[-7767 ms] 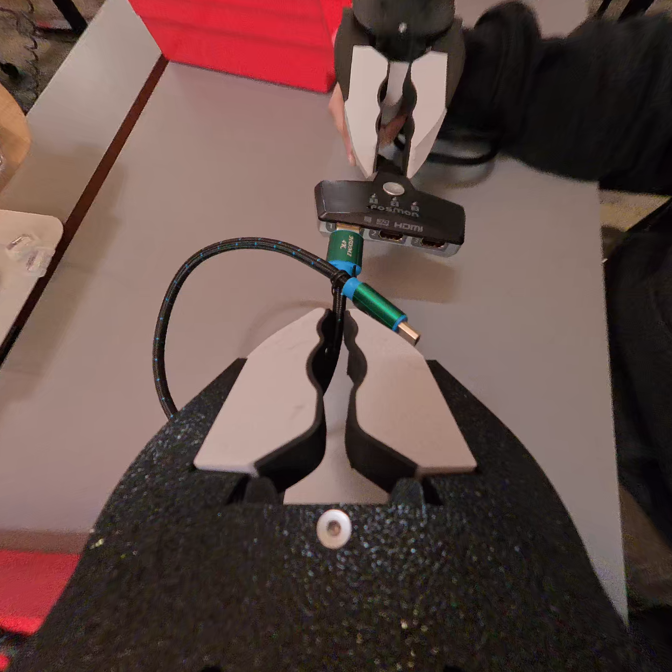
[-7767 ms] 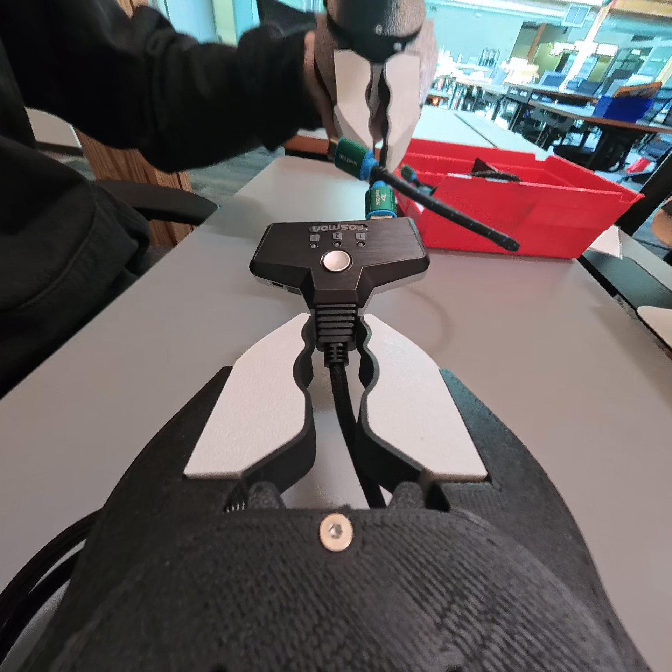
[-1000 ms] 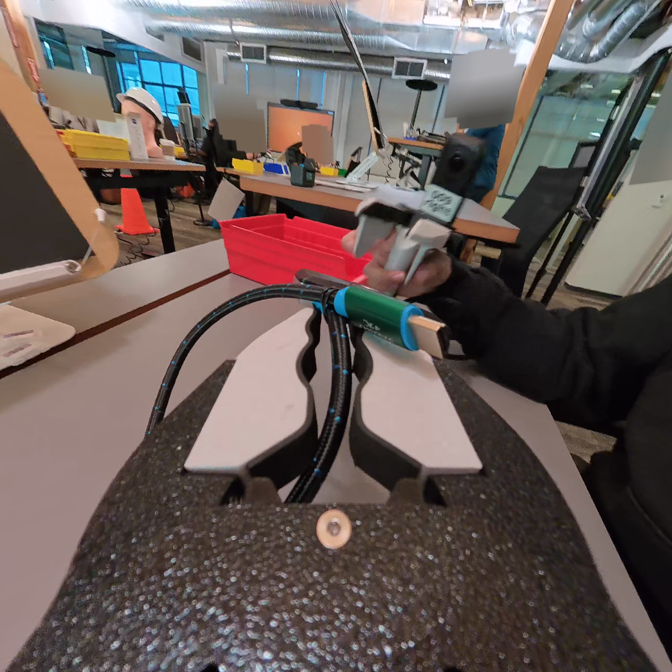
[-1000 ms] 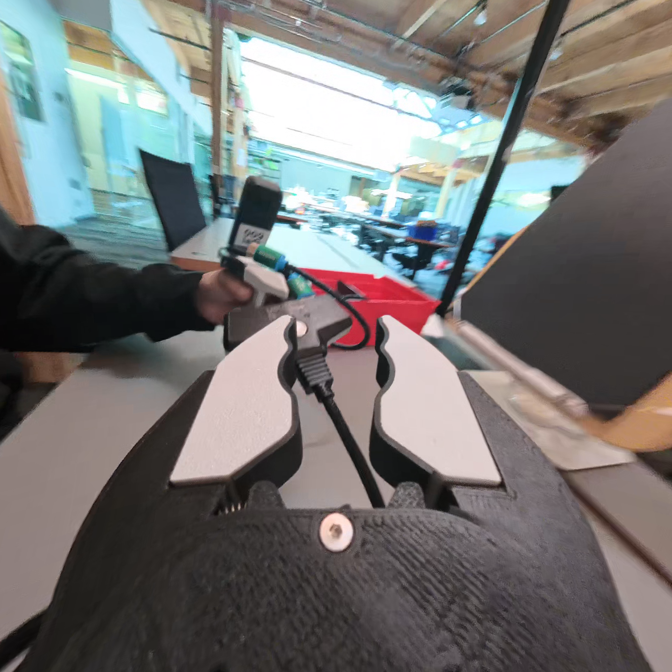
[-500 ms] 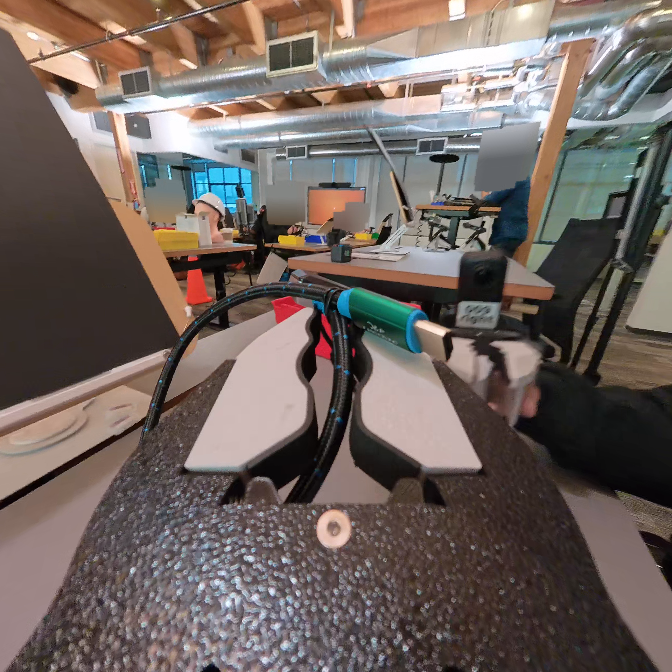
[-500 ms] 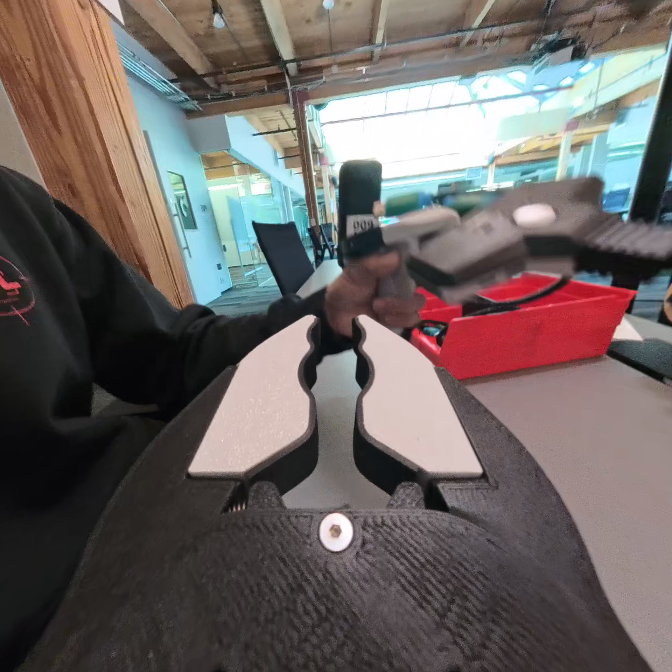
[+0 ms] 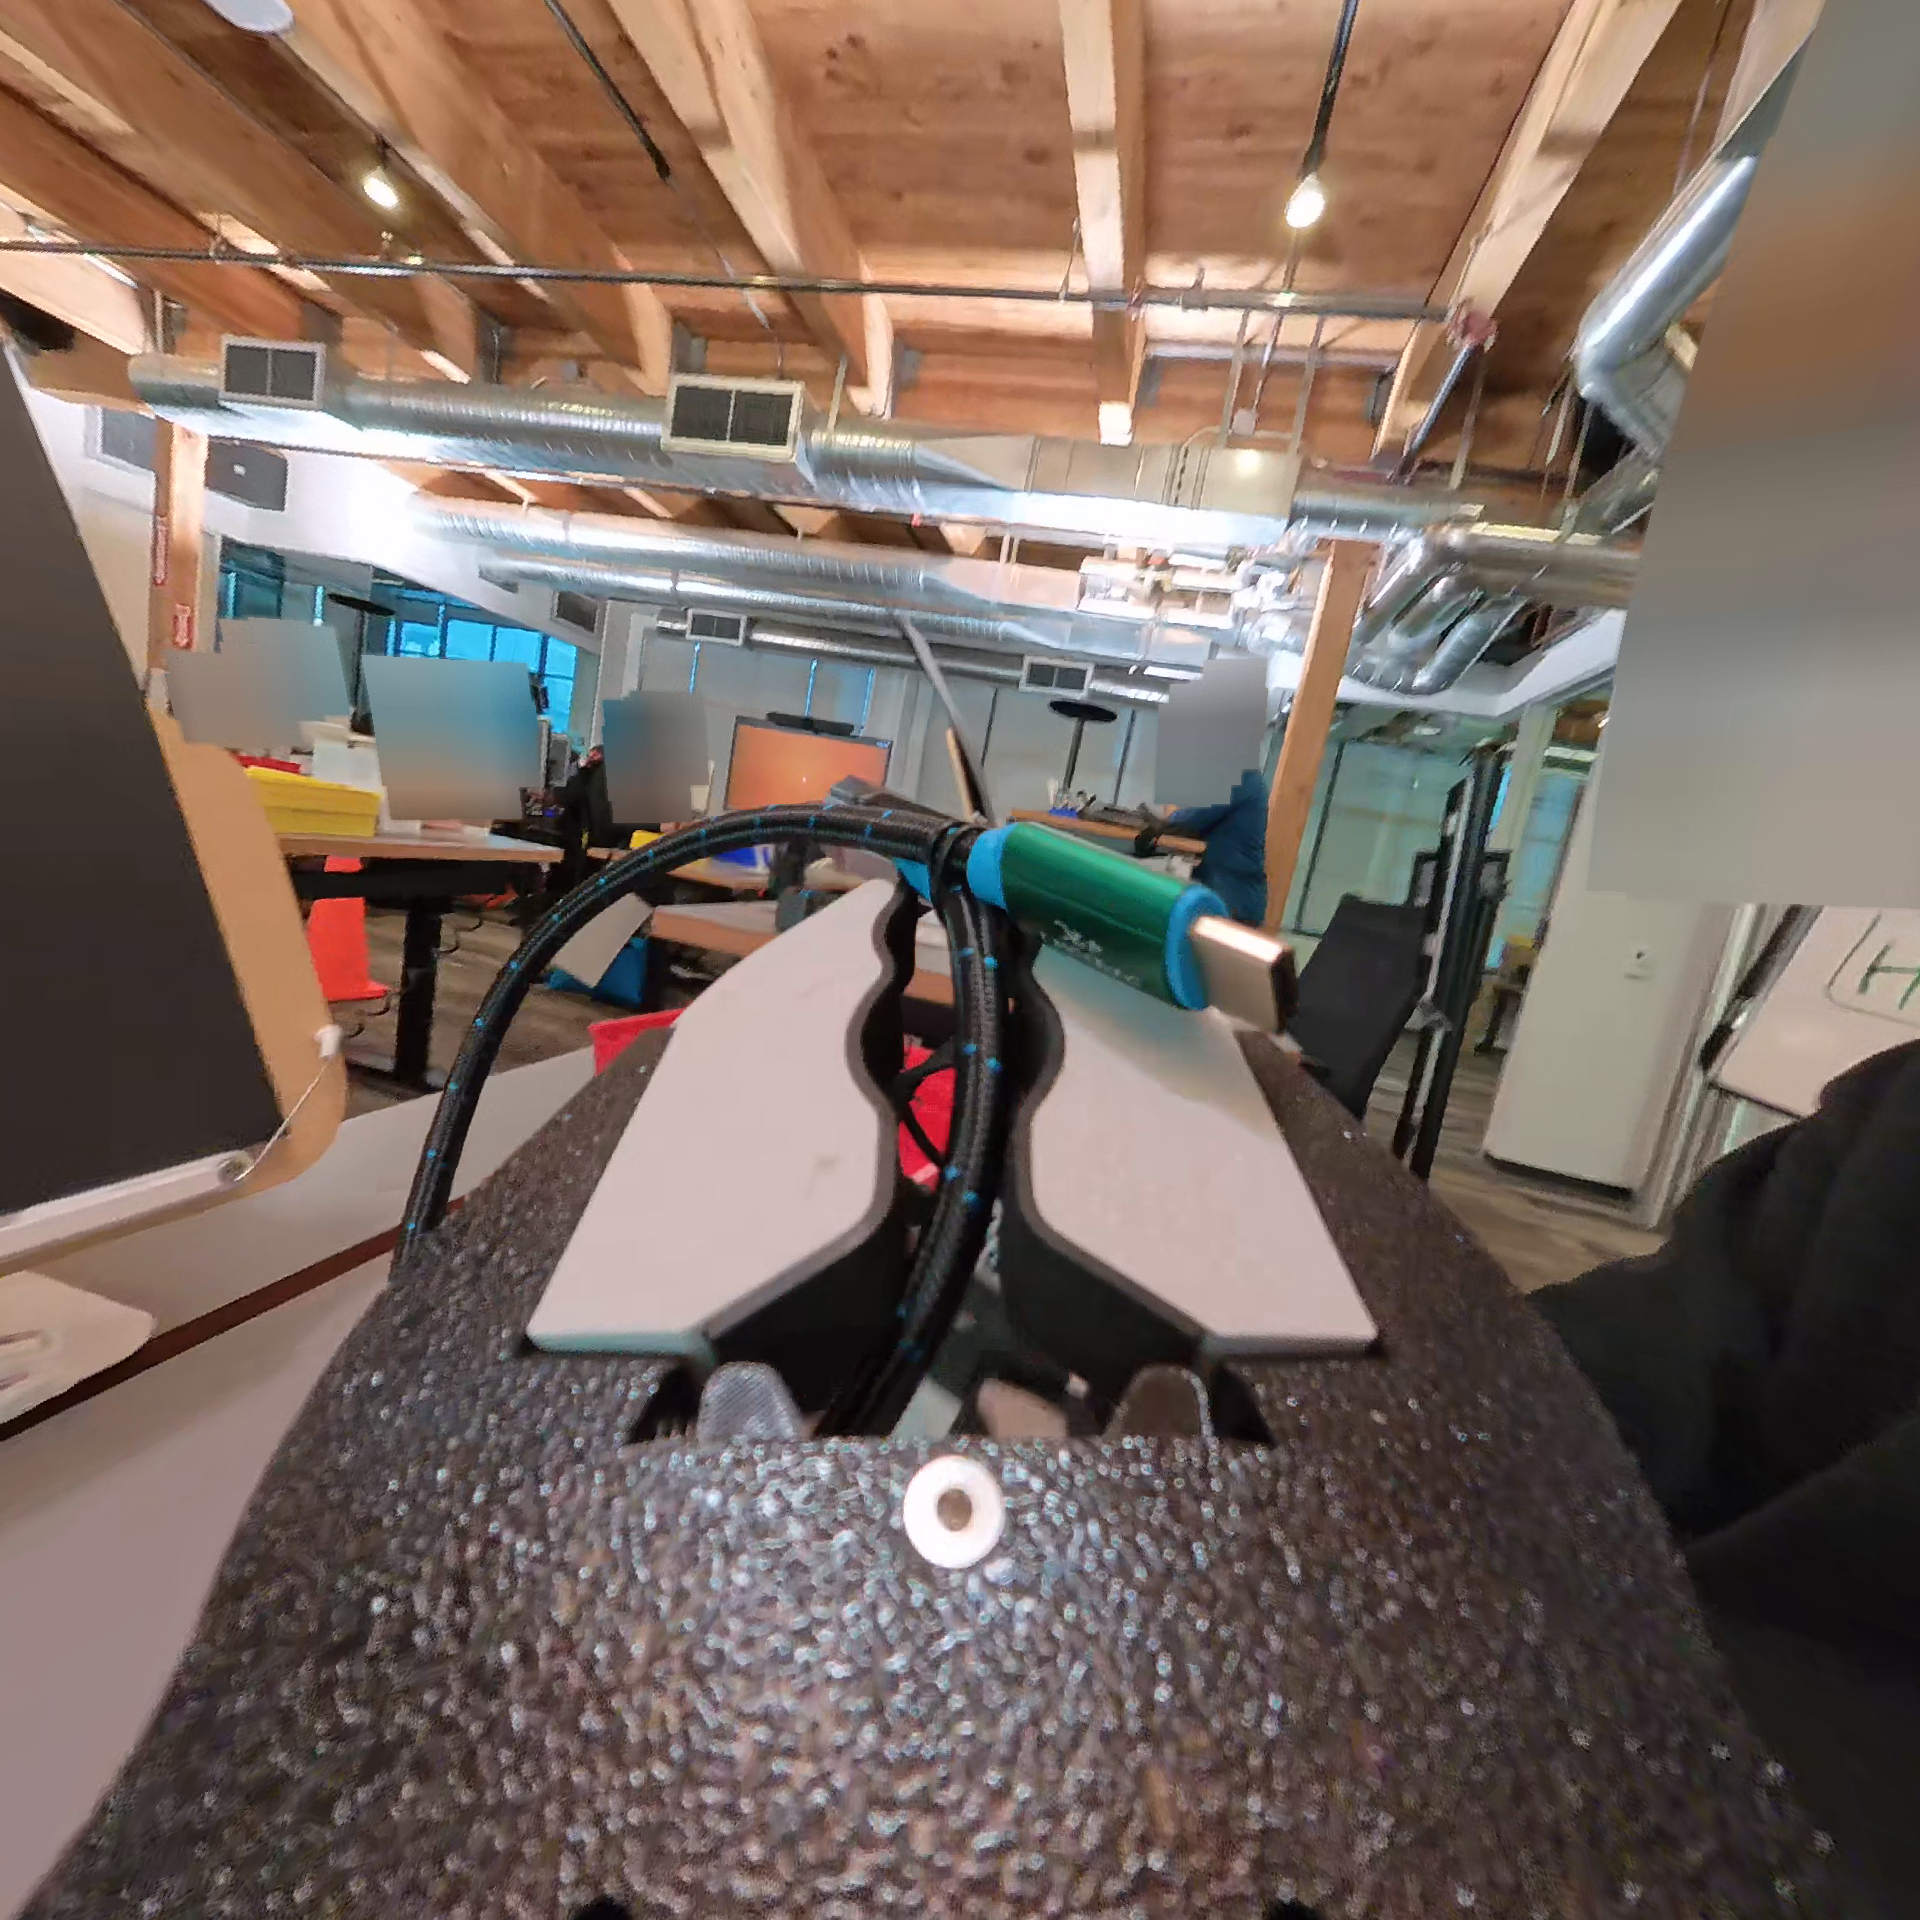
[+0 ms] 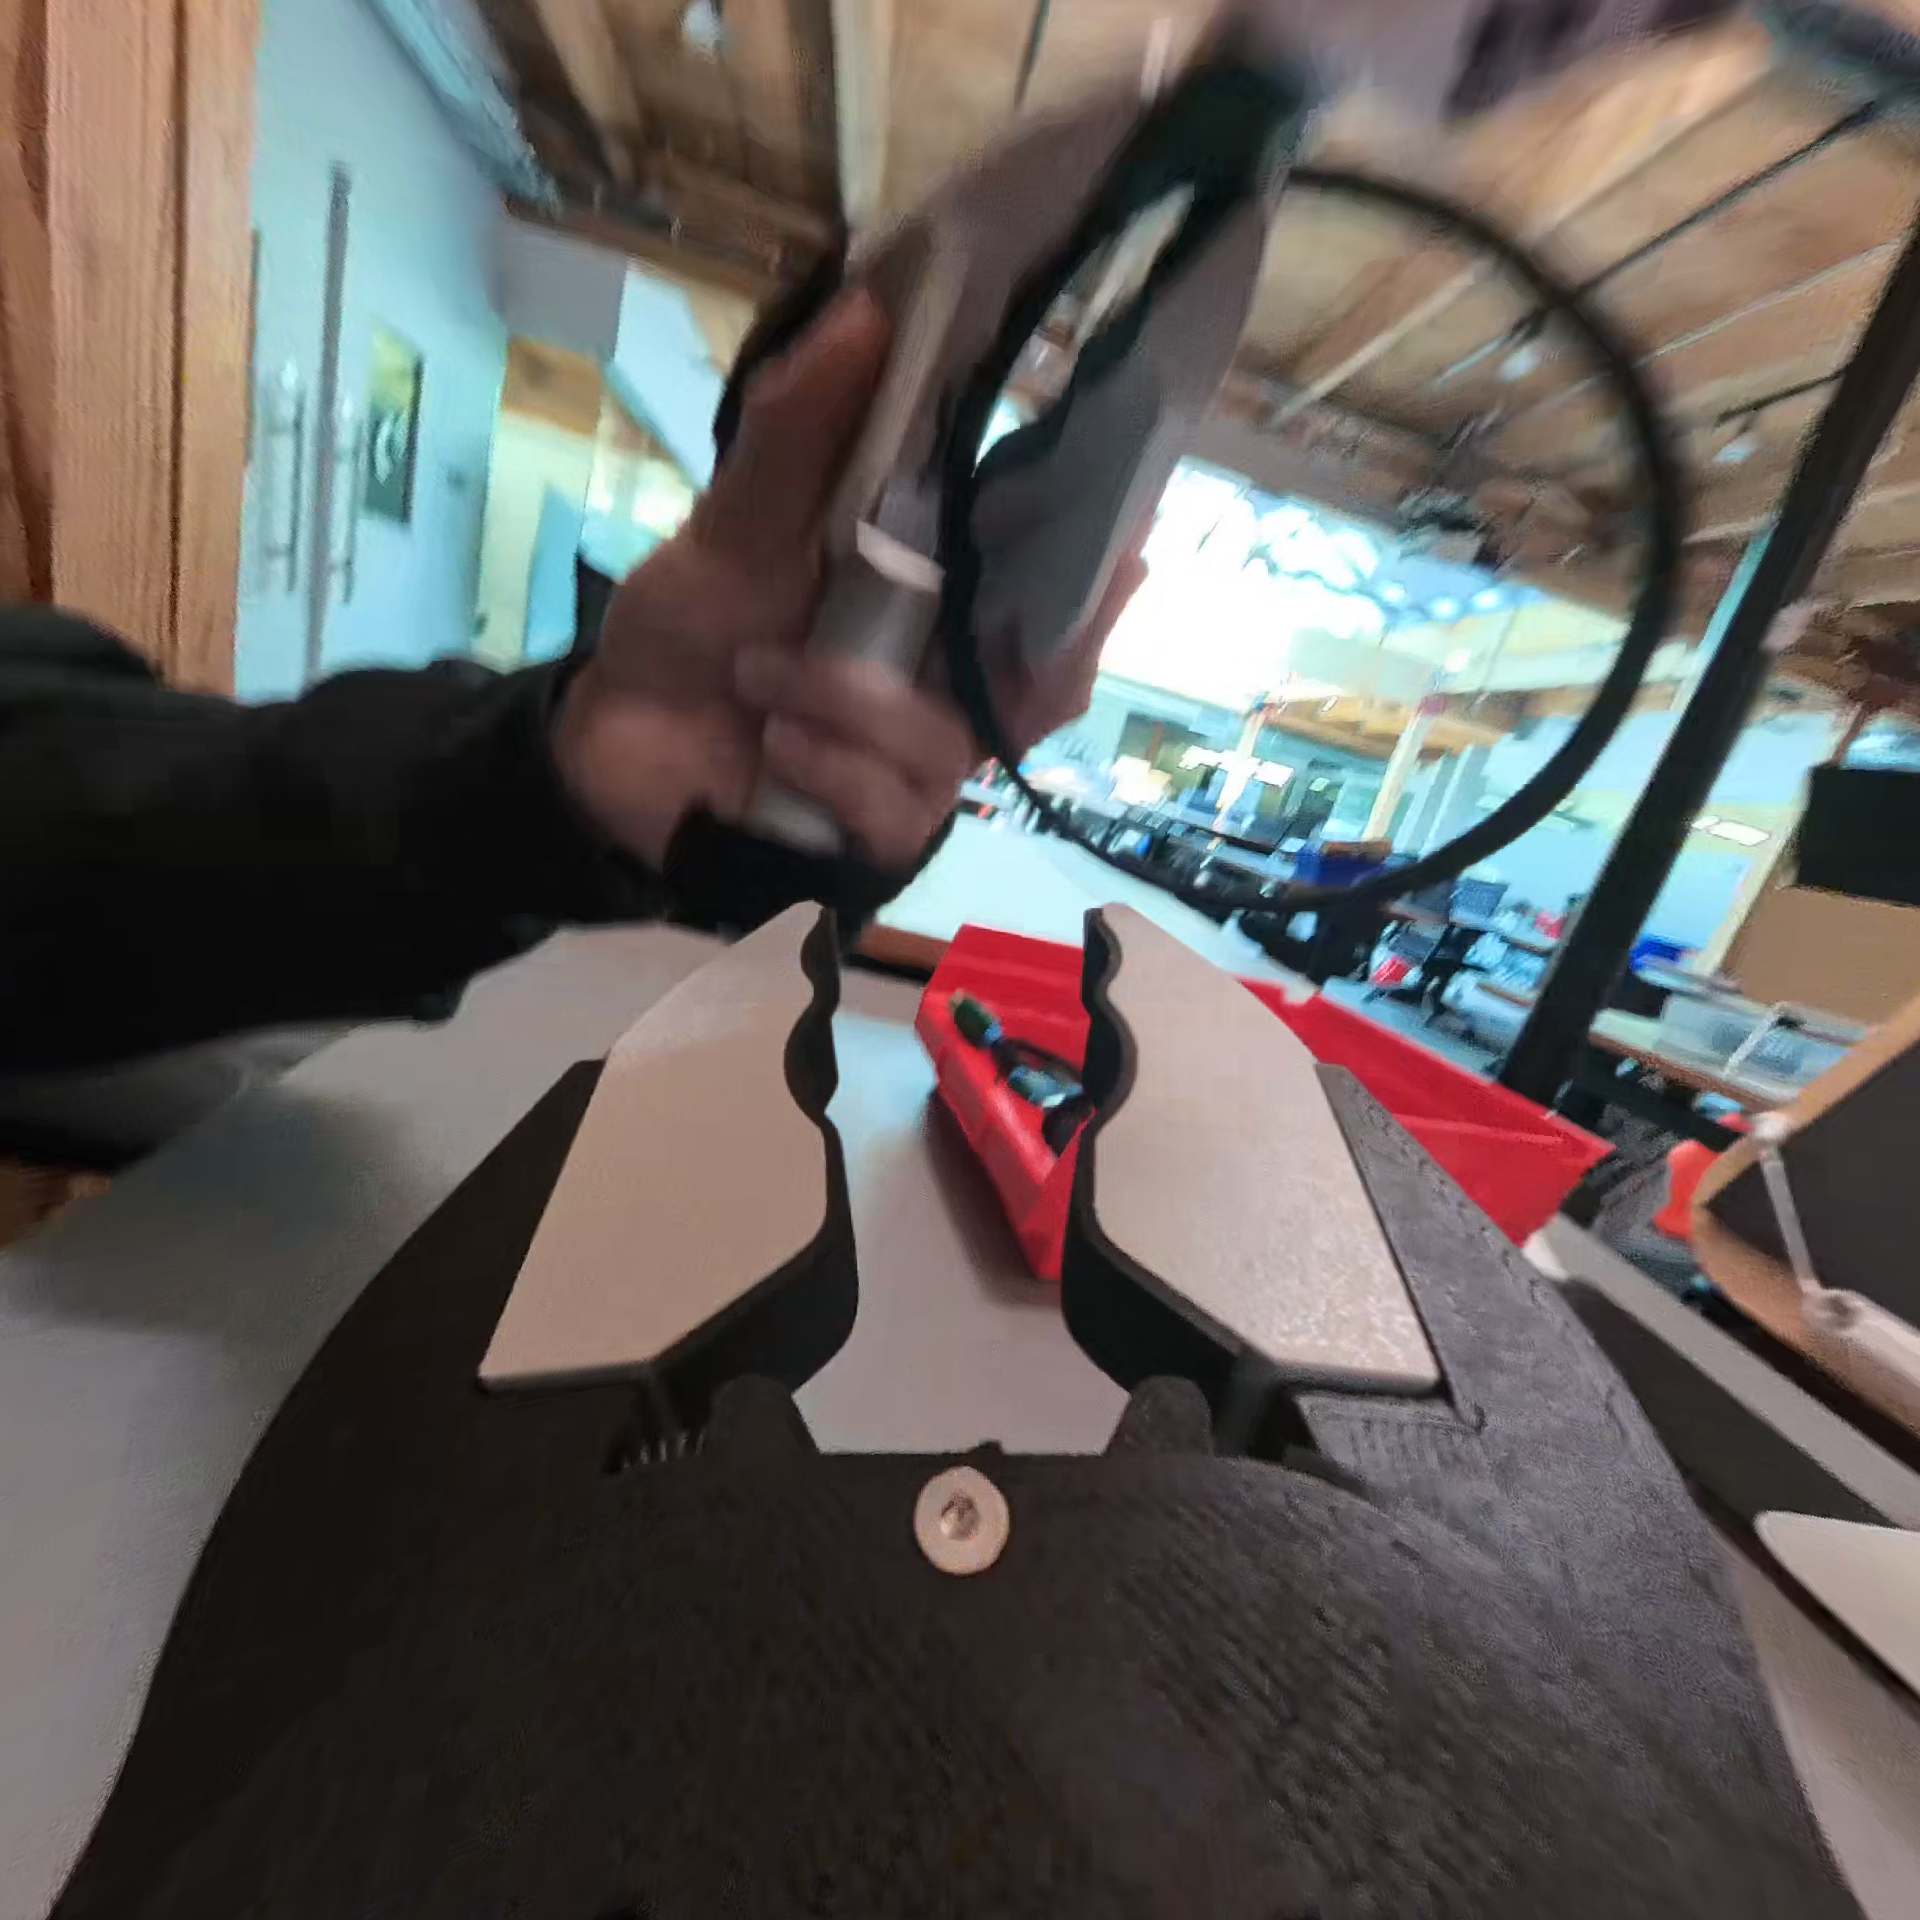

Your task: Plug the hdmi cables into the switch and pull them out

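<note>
My left gripper (image 7: 951,914) is shut on a black-and-blue braided HDMI cable (image 7: 488,1029) and is held up off the grey table (image 7: 156,1455). The cable's green plug (image 7: 1091,920) sticks out to the right past the fingertips, with its metal end free. My right gripper (image 8: 956,935) is open and empty, low over the table (image 8: 935,1299). In the right wrist view a hand holds the left gripper (image 8: 1091,416) high up; it is blurred, with a black cable loop (image 8: 1631,644) swinging from it. I cannot make out the switch clearly.
A red bin (image 8: 1403,1091) with more green-plugged cables (image 8: 997,1049) stands on the far side of the table. A black board on a wooden stand (image 7: 114,883) is at the left. A dark sleeve (image 7: 1766,1299) is at the right. A black pole (image 8: 1714,727) rises behind the bin.
The right gripper let go of the switch's cord, drew back and has opened wider. The left gripper has lifted and tilted up with the cable. The switch swung up with it.
</note>
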The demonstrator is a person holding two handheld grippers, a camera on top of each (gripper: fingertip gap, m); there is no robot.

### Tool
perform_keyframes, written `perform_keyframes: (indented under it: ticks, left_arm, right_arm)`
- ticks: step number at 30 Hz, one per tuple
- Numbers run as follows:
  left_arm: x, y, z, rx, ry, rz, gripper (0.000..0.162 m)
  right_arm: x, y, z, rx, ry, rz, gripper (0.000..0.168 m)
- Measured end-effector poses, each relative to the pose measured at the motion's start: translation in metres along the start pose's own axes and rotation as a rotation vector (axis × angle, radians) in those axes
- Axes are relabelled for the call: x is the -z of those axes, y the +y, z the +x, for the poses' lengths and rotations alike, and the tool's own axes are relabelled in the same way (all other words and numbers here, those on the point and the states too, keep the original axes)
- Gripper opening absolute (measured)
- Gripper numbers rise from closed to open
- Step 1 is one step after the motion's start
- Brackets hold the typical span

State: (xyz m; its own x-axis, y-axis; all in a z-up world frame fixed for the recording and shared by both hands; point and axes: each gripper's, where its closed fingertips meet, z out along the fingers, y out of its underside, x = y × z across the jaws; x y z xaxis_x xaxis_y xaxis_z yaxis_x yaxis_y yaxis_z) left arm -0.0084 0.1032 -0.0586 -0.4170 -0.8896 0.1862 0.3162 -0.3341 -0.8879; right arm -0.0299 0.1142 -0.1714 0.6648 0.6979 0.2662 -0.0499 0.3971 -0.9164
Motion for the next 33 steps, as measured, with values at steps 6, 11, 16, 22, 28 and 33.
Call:
perform_keyframes:
  ticks: [6,11,16,22,28,33]
  left_arm:
    - [0.002,-0.005,0.012,0.021,0.072,-0.025,0.015]
    - [0.006,0.015,0.013,0.030,0.094,-0.094,0.015]
    - [0.006,0.025,0.002,0.058,0.071,-0.106,0.015]
    - [0.001,0.042,-0.002,0.086,0.077,-0.168,0.014]
    - [0.000,0.048,-0.014,0.145,0.045,-0.180,0.014]
    - [0.009,0.055,-0.013,0.085,0.042,-0.259,0.014]
  right_arm:
    - [0.004,-0.028,-0.003,-0.039,-0.157,0.085,0.045]
    - [0.030,-0.090,0.009,0.017,-0.171,0.203,0.049]
    - [0.054,-0.097,0.017,0.026,-0.206,0.155,0.047]
    - [0.078,-0.108,0.029,-0.021,-0.229,0.224,0.037]
    - [0.077,-0.107,0.040,-0.054,-0.156,0.262,0.040]
    - [0.075,-0.101,0.030,-0.085,-0.225,0.183,0.032]
